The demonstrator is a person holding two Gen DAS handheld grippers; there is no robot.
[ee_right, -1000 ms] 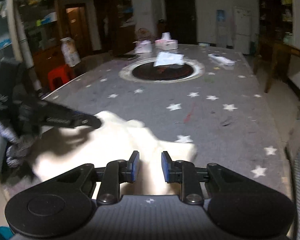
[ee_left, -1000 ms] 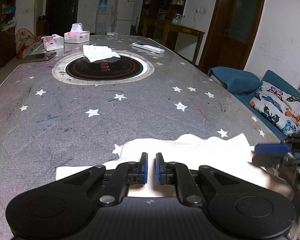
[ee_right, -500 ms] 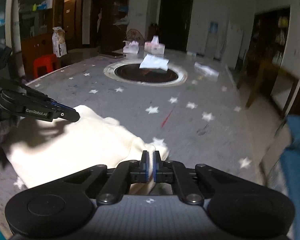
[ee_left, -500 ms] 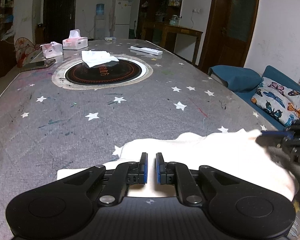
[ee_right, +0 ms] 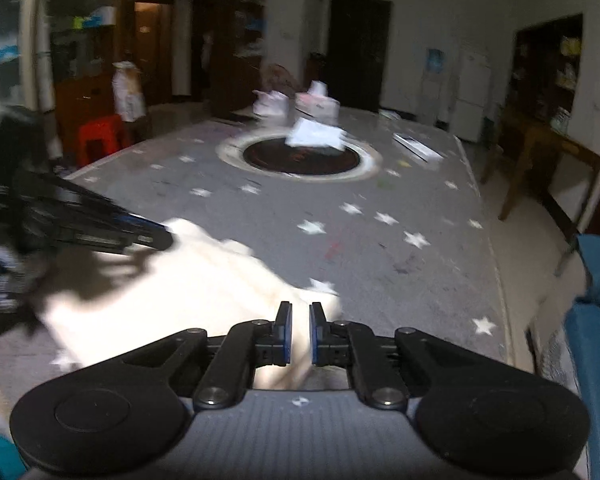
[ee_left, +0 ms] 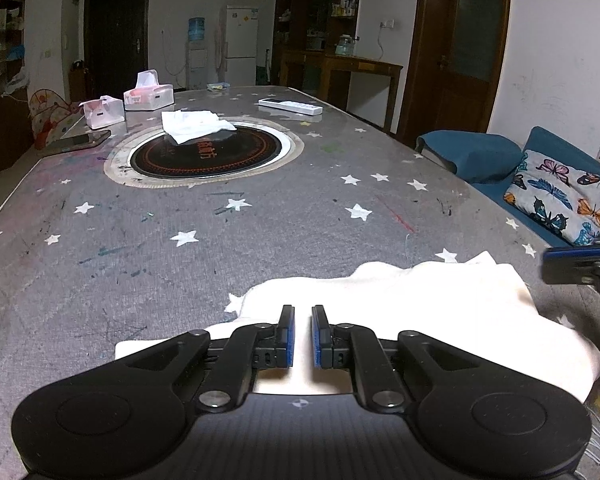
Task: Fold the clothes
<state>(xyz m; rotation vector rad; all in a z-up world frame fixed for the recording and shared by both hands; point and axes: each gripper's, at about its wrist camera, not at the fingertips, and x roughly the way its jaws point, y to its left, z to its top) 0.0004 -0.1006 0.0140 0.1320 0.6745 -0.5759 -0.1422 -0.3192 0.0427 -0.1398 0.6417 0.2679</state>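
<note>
Lying at the near edge of the worktop (ee_left: 284, 240), toward its right corner, a cream garment (ee_left: 412, 300) sits in a loosely folded heap, its far hem wavy and uneven. The left claw (ee_left: 302, 336) hovers over the garment's near-left part with its blue-padded fingers (ee_left: 287, 334) parted by a narrow gap and no cloth between them, so it is released. The right claw (ee_right: 299, 334) is over the garment's right end near the right edge of the worktop, its fingers likewise a little apart; pale cloth shows through the gap beneath, but I cannot tell whether any of it is pinched, as the right wrist view is blurred. In the left wrist view the right claw's blue tip juts in from the right, just beside the garment's far-right corner.

Farther along the grey, star-printed worktop, a round black hotplate (ee_left: 206, 152) is set into the middle, with a crumpled white cloth (ee_left: 194, 126) lying over its far-left rim. Beyond it, near the far-left corner, stand two tissue boxes (ee_left: 148, 96), and a dark phone (ee_left: 74, 143) lies by the left edge. A white remote (ee_left: 291, 106) rests toward the far-right corner. Off the right edge is a blue sofa (ee_left: 472, 154) with a butterfly-print cushion (ee_left: 560, 196).
</note>
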